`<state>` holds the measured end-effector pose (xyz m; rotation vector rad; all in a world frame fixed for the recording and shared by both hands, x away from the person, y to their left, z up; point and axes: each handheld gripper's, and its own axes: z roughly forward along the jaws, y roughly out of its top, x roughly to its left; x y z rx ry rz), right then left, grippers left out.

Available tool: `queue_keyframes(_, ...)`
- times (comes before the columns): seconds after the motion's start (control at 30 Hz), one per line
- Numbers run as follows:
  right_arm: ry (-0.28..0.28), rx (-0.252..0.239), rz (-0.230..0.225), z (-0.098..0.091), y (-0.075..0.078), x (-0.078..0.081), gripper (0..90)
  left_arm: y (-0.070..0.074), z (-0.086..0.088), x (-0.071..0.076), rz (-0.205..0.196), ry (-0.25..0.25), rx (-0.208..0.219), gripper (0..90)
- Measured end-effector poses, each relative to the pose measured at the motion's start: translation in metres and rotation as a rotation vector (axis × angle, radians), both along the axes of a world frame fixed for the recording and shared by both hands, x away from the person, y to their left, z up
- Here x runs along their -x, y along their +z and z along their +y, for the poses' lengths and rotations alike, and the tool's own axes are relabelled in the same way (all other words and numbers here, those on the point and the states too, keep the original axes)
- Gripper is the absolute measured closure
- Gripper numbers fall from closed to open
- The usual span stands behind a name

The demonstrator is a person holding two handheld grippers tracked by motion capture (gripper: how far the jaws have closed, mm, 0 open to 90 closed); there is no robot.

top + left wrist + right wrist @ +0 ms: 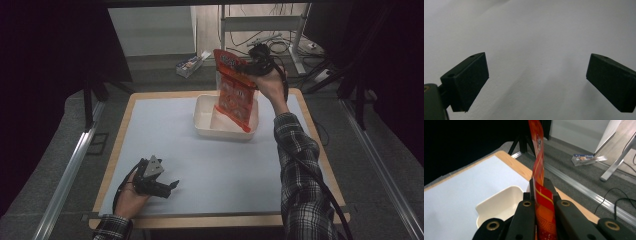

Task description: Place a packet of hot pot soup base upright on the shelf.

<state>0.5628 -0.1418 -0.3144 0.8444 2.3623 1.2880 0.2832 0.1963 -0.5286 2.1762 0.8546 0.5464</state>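
Right hand-held gripper pinches glossy red pouch above white rectangular tub.

I'm working in a lab or test room: my worktop has a pale mat on it, black curtains hang at both sides, metal rails run along the grey carpet, and cables lie by a desk frame behind.
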Motion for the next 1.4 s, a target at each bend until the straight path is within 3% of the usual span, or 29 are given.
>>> queue_keyframes(0.13,0.005,0.017,0.024,0.002,-0.015,-0.003,88.4,0.000,0.000,0.000,0.000,-0.001,-0.001,4.1)
queue_keyframes(0.23,-0.010,-0.050,0.033,-0.007,-0.022,-0.004,88.2,0.000,0.000,0.000,0.000,-0.002,-0.003,4.1)
queue_keyframes(0.3,-0.038,-0.057,0.036,-0.014,-0.027,-0.005,87.9,0.000,0.000,0.000,0.000,-0.003,-0.004,4.1)
queue_keyframes(0.5,-0.124,-0.015,0.041,-0.036,-0.036,-0.010,86.1,0.000,-0.001,0.000,0.001,-0.005,-0.009,4.2)
queue_keyframes(0.63,-0.160,-0.006,0.036,-0.040,-0.040,-0.015,83.9,-0.001,-0.002,0.000,0.007,-0.010,-0.017,4.2)
queue_keyframes(0.8,-0.247,0.067,0.009,-0.038,-0.042,-0.020,68.4,-0.001,-0.002,0.000,0.005,-0.012,-0.015,4.5)
queue_keyframes(0.97,-0.319,0.167,-0.039,-0.030,-0.040,-0.020,40.9,-0.001,-0.002,0.000,0.005,-0.012,-0.015,4.5)
queue_keyframes(1.07,-0.325,0.174,-0.036,-0.028,-0.040,-0.021,24.3,-0.001,-0.002,0.000,0.006,-0.012,-0.017,4.5)
queue_keyframes(1.23,-0.291,0.158,-0.057,-0.027,-0.036,-0.019,14.0,-0.001,-0.002,0.000,0.007,-0.013,-0.023,4.5)
queue_keyframes(1.4,-0.257,0.166,-0.032,-0.025,-0.033,-0.018,7.1,-0.001,-0.002,0.000,0.006,-0.013,-0.023,4.5)
